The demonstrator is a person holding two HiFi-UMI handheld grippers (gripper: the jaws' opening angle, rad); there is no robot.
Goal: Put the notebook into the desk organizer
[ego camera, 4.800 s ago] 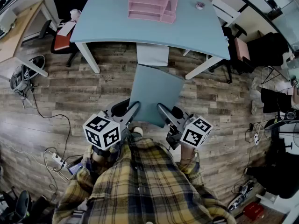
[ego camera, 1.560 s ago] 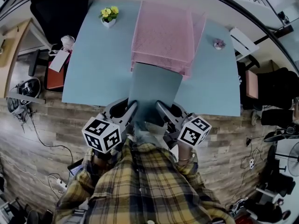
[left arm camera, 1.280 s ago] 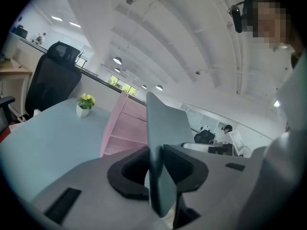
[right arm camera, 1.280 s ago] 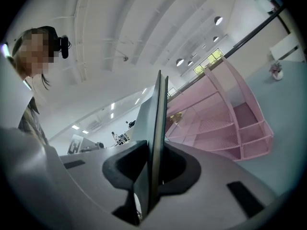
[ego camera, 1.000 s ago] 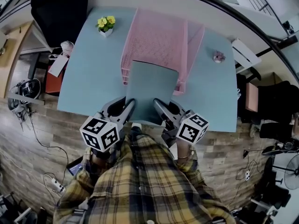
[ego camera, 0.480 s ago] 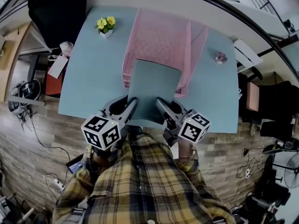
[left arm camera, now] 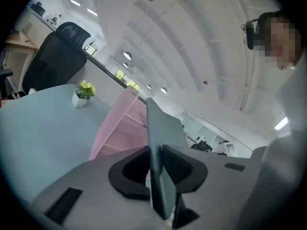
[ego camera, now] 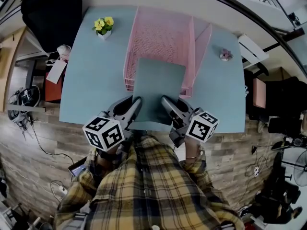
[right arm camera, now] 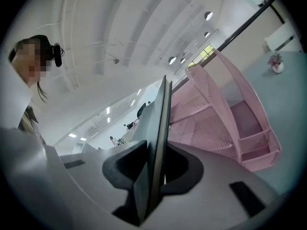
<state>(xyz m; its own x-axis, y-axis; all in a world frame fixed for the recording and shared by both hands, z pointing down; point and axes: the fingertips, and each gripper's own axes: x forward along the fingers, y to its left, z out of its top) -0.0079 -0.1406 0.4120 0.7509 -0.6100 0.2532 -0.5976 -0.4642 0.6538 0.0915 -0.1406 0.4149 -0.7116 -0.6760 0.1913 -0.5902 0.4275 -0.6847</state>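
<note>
A grey-blue notebook (ego camera: 158,87) is held flat between both grippers, its far part over the front of the pink mesh desk organizer (ego camera: 160,32). My left gripper (ego camera: 136,103) grips its near left edge; its jaws have just been closing, and both pads press on the notebook (left arm camera: 163,128). My right gripper (ego camera: 165,102) is shut on the near right edge. In the left gripper view the gripper (left arm camera: 156,164) pinches the cover edge-on, with the organizer (left arm camera: 120,133) behind. The right gripper (right arm camera: 156,171) likewise clamps the notebook (right arm camera: 160,128) before the organizer (right arm camera: 230,119).
The organizer stands on a light blue desk (ego camera: 91,80). A small pot of yellow flowers (ego camera: 101,25) sits at the desk's far left and a small object (ego camera: 224,55) at its right. A black chair (ego camera: 50,11) is beyond the left corner, a white chair (ego camera: 252,47) to the right.
The person has come from the floor up to the desk, carrying the notebook. Over the last second the notebook and both grippers have edged a little further over the organizer's front.
</note>
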